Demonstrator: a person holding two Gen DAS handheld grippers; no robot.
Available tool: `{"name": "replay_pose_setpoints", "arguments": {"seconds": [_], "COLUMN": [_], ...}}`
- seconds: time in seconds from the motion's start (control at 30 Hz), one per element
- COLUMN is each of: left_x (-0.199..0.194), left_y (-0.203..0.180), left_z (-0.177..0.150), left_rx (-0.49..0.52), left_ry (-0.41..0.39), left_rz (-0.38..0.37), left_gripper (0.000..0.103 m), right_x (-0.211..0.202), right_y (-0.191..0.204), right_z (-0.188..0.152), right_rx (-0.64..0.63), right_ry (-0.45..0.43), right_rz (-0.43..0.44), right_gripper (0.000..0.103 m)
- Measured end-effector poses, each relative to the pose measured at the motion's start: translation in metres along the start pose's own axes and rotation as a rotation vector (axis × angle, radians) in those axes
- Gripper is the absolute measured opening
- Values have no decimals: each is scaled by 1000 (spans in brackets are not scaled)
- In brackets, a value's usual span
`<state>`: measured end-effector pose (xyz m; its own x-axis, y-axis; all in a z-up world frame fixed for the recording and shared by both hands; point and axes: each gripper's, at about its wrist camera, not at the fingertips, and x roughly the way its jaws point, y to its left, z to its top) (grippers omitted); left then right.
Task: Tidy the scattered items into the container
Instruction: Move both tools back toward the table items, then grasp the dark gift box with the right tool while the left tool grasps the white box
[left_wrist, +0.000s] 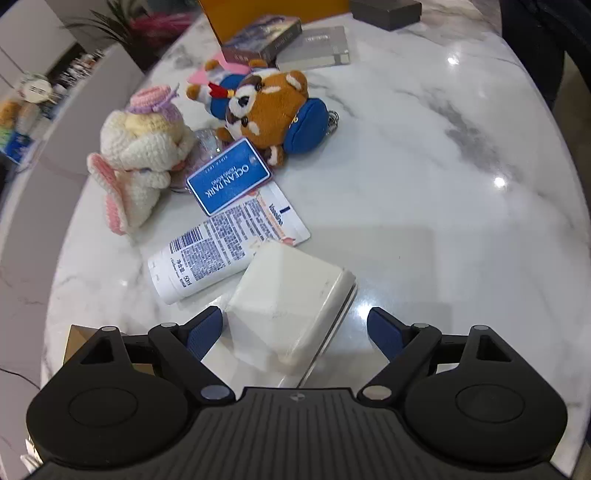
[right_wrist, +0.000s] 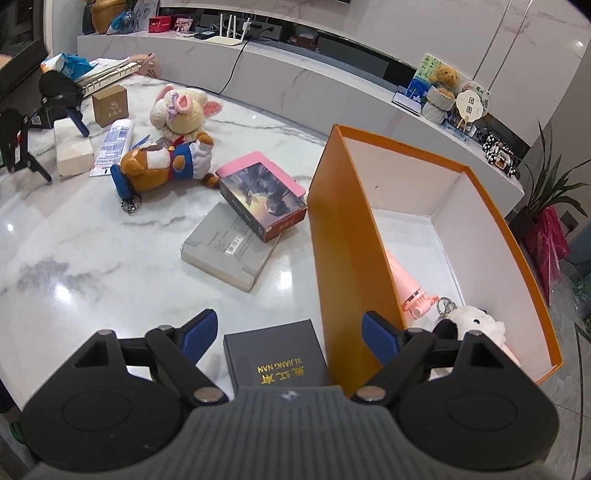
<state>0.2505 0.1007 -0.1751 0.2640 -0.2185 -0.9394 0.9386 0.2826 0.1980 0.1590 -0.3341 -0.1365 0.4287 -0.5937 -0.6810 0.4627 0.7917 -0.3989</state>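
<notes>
White box (left_wrist: 291, 299) is lying at twelve o'clock between the left gripper (left_wrist: 295, 328)'s wide-open, empty jaws, long axis running eleven-to-five.

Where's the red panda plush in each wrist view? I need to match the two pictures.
Left wrist view: red panda plush upper centre, beyond the blue Ocean Park tag.
Right wrist view: red panda plush upper left, lying on its side, left of the pink-edged box.
Shared landmark: the crocheted bunny beside it.
</notes>
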Motion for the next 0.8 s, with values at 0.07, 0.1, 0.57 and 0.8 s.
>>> {"name": "replay_pose_setpoints", "arguments": {"seconds": [0.07, 0.1, 0.57, 0.8], "left_x": [4, 7, 14, 4], "left_y": [5, 7, 14, -33], "left_z": [1, 0, -5, -2], "left_rx": [-4, -14, -587, -898], "left_ry": [36, 52, 204, 128], "left_rz": [6, 8, -53, 60], "left_gripper": [100, 103, 96, 92], "right_x": [1, 1, -5, 2], "right_y": [-1, -2, -9, -3], "right_z": [-1, -2, -10, -23], "right_rx": [-2, -2, 11, -14], "right_ry": [10, 12, 22, 80], "right_rz": [-2, -6, -18, 20], "right_gripper": [87, 87, 87, 87]}}
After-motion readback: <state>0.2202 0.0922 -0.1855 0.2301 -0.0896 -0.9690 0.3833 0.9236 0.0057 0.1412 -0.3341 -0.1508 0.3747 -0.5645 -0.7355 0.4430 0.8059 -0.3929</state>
